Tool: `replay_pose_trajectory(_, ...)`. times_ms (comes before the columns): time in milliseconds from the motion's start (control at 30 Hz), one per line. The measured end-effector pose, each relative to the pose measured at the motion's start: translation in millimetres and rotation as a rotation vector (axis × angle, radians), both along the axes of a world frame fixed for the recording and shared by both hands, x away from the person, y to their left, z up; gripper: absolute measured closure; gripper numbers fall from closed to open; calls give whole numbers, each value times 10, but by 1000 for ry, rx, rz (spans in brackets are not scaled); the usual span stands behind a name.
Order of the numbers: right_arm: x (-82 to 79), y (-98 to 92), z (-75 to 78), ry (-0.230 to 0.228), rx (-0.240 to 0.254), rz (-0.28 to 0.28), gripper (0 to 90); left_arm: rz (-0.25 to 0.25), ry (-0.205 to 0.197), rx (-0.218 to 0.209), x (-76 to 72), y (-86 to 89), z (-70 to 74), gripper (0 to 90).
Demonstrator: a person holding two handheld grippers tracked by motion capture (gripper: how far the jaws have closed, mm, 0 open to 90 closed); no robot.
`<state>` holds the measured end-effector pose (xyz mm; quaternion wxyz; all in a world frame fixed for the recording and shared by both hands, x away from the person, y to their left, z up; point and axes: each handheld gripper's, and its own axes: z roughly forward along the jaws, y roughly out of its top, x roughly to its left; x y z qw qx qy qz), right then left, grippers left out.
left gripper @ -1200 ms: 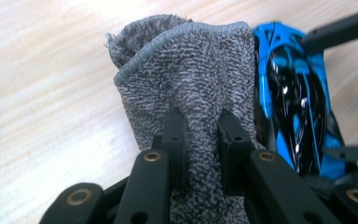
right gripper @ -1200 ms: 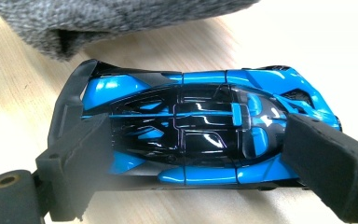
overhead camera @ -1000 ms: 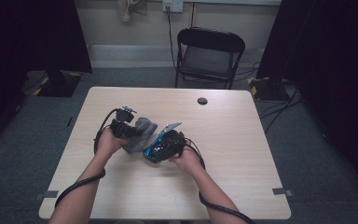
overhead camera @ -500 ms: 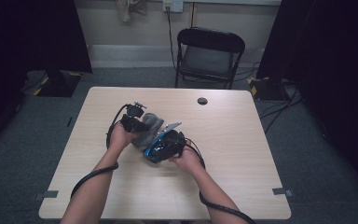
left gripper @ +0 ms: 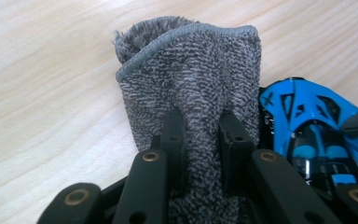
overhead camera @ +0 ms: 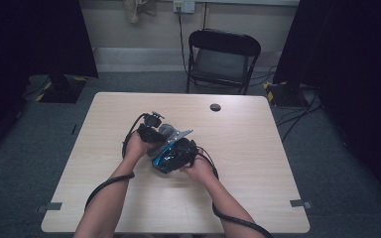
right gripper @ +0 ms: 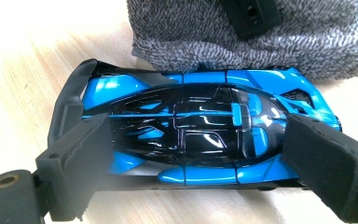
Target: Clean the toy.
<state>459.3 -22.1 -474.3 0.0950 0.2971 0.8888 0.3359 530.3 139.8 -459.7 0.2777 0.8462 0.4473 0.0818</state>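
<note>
A folded grey towel cloth [left gripper: 191, 70] is pinched between the jaws of my left gripper [left gripper: 199, 121], which is shut on it. The cloth rests on the wooden table and presses against the side of a blue and black toy car [right gripper: 200, 130]. My right gripper [right gripper: 205, 154] is shut on the car, one pad at its tail and one at its nose. In the high view both hands meet at the table's middle: left gripper [overhead camera: 151, 133], cloth [overhead camera: 166, 131], car [overhead camera: 164, 158], right gripper [overhead camera: 181, 151]. The car [left gripper: 307, 121] lies just right of the cloth in the left gripper view.
A small round black thing [overhead camera: 215, 107] lies near the far edge of the table [overhead camera: 258, 188]. A black folding chair [overhead camera: 223, 59] stands beyond that edge. Cables trail from both grippers toward the near edge.
My left hand has carried the cloth to the right and a little down, up against the car. The right hand and the car have stayed put.
</note>
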Motion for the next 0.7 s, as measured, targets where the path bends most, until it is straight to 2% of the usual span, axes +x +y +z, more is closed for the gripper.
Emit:
replay_pose_trajectory(200,1,1,1,1,-1,0,85,-16,0,15,-32,-16,-6,754)
replay_pose_trajectory(467,5,3,2,2,-2,4,85,-35,9,14,-84,3,-2,756)
replay_pose_trajectory(500,8,3,2,2,-3,6,85,-29,8,2,-93,3,-7,756)
replay_pose_trajectory(700,7,5,4,5,-4,4,85,-42,17,10,-130,38,4,755)
